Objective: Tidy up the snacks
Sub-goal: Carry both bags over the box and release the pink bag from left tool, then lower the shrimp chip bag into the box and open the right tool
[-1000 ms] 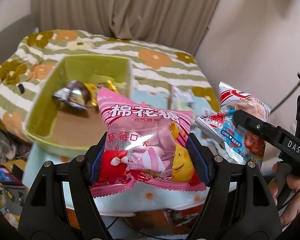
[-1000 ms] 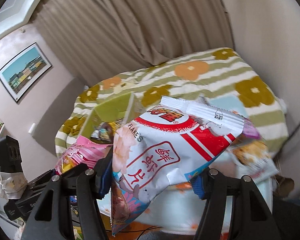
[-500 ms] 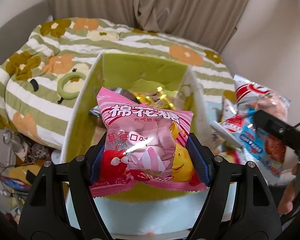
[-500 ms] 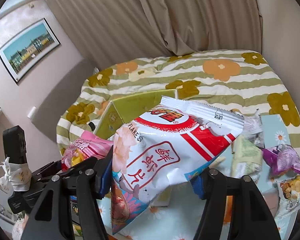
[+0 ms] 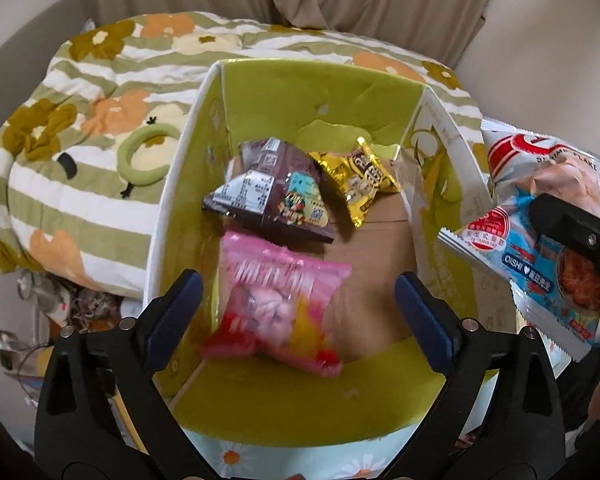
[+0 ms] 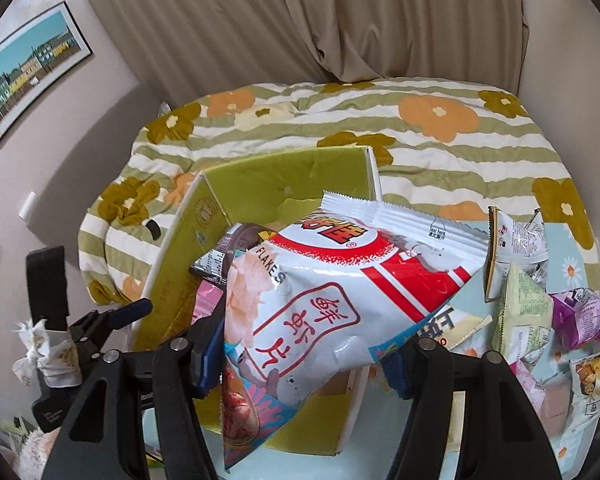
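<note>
A green-lined cardboard box (image 5: 320, 92) stands open below my left gripper (image 5: 296, 284). Its jaws are opening wide, and the pads touch nothing. Between them a pink marshmallow bag (image 5: 280, 300), blurred, drops free onto the box floor. A brown packet (image 5: 276, 196) and a gold packet (image 5: 364, 180) lie at the back of the box. My right gripper (image 6: 306, 340) is shut on a white-and-red shrimp flakes bag (image 6: 340, 280), held over the box's (image 6: 284, 176) right side. In the left wrist view that bag (image 5: 540, 216) hangs at the right edge.
Several loose snack packs (image 6: 528, 308), one of them purple (image 6: 580, 316), lie on the daisy-print table (image 6: 572, 272) right of the box. Behind it is a bed with a striped flower blanket (image 6: 420, 132), then curtains. Clutter sits on the floor at the left (image 5: 60, 300).
The left gripper moved over the box, opened and let go of the pink bag, which falls inside. The right gripper came closer to the box, still gripping the shrimp flakes bag.
</note>
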A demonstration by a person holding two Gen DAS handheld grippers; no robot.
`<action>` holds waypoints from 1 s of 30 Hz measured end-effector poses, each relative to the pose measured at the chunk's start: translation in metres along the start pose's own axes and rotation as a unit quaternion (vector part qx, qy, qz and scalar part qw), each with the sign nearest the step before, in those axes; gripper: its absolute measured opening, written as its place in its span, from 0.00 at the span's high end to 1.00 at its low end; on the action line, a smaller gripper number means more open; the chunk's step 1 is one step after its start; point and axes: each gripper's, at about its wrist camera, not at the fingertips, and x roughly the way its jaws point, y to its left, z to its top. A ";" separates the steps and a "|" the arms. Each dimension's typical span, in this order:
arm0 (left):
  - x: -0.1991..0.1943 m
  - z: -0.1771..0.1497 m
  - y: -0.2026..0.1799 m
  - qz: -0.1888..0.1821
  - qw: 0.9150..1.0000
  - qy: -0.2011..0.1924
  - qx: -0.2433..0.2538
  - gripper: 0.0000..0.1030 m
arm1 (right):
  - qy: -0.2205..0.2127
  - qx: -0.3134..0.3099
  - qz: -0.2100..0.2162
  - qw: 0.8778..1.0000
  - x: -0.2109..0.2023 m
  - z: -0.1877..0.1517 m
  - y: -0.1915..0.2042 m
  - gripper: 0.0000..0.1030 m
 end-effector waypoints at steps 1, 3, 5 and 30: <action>-0.002 -0.002 0.001 0.002 1.000 0.000 -0.001 0.07 | 0.003 -0.004 0.001 1.000 0.002 0.000 0.000 0.42; -0.008 -0.007 0.002 0.003 1.000 -0.004 -0.007 0.07 | 0.008 -0.013 0.003 1.000 0.005 0.000 0.003 0.42; -0.016 -0.013 0.001 0.004 1.000 -0.008 -0.015 0.07 | 0.013 -0.022 0.009 1.000 0.007 -0.001 0.004 0.42; -0.040 -0.036 0.007 0.022 0.997 -0.021 -0.067 0.07 | 0.064 -0.112 0.049 0.990 0.061 -0.009 0.013 0.08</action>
